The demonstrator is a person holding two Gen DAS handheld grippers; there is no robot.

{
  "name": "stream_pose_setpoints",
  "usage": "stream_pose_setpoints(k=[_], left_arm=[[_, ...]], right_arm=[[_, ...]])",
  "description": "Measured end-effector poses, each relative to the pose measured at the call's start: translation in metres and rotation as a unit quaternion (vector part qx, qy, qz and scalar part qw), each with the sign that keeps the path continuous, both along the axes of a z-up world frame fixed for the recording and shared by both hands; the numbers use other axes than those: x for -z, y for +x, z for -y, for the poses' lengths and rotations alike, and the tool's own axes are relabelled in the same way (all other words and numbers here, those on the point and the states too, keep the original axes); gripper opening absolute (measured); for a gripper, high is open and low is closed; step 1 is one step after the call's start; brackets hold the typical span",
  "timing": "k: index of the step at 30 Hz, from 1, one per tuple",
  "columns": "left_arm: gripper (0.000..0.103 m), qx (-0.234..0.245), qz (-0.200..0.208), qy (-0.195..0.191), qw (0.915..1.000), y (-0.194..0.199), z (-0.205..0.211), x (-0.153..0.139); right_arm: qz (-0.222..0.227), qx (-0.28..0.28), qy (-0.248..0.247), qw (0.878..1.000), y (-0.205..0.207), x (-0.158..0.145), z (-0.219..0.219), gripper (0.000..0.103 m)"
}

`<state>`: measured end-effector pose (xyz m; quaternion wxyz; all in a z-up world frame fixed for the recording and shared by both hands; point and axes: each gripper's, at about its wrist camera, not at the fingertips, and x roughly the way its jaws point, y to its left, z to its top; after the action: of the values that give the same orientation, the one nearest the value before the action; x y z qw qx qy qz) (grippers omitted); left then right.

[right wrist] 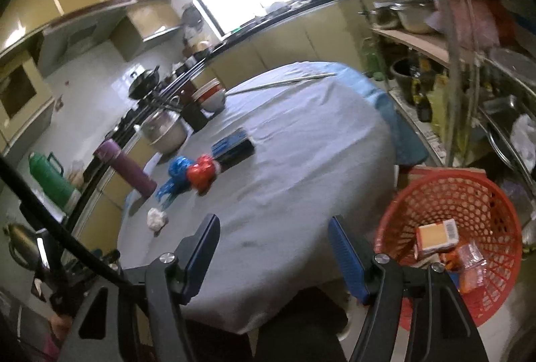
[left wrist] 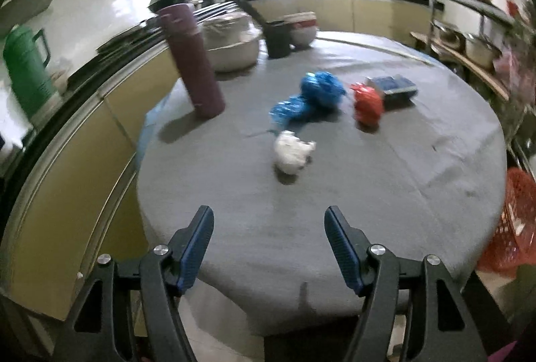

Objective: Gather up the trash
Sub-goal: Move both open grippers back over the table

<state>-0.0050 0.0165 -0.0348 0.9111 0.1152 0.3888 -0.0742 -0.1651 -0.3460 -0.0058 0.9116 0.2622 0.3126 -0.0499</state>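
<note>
On the grey-clothed round table [left wrist: 385, 181] lie a crumpled white paper ball [left wrist: 292, 152], a blue plastic wrapper [left wrist: 310, 99] and a red plastic wrapper [left wrist: 368, 105]. They also show in the right wrist view: the white ball [right wrist: 156, 218], the blue wrapper [right wrist: 176, 174] and the red wrapper [right wrist: 201, 174]. My left gripper [left wrist: 269, 228] is open and empty over the table's near edge, short of the white ball. My right gripper [right wrist: 274, 236] is open and empty at the table's front right, beside a red mesh basket [right wrist: 482, 194] on the floor that holds a carton and wrappers.
A purple flask [left wrist: 192, 60], a lidded pot [left wrist: 231, 43], a black cup [left wrist: 278, 38], stacked bowls [left wrist: 303, 26] and a dark blue box [left wrist: 392, 87] stand on the table. Kitchen counters run along the left and back. A shelf rack of pots [right wrist: 435, 37] stands at the right.
</note>
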Motion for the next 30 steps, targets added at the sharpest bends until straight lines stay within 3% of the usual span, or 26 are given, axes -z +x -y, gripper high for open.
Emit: stream_pose_setpoints(k=[7, 16, 25, 30], left_arm=[[0.071, -0.019, 0.009, -0.026, 0.9994, 0.008, -0.027, 0.001], [0.071, -0.025, -0.025, -0.042, 0.9985, 0.049, -0.045, 0.016], [0.071, 0.034, -0.049, -0.029, 0.9978, 0.063, -0.032, 0.026], [0.071, 0.070, -0.065, -0.026, 0.9951, 0.061, -0.020, 0.023]], right_arm=[[-0.006, -0.065, -0.034, 0.997, 0.025, -0.015, -0.053, 0.071], [-0.055, -0.100, -0.001, 0.994, 0.077, 0.017, -0.085, 0.071], [-0.091, -0.102, 0.105, 0.985, 0.109, 0.049, -0.093, 0.071], [-0.081, -0.076, 0.102, 0.989, 0.104, 0.038, -0.093, 0.071]])
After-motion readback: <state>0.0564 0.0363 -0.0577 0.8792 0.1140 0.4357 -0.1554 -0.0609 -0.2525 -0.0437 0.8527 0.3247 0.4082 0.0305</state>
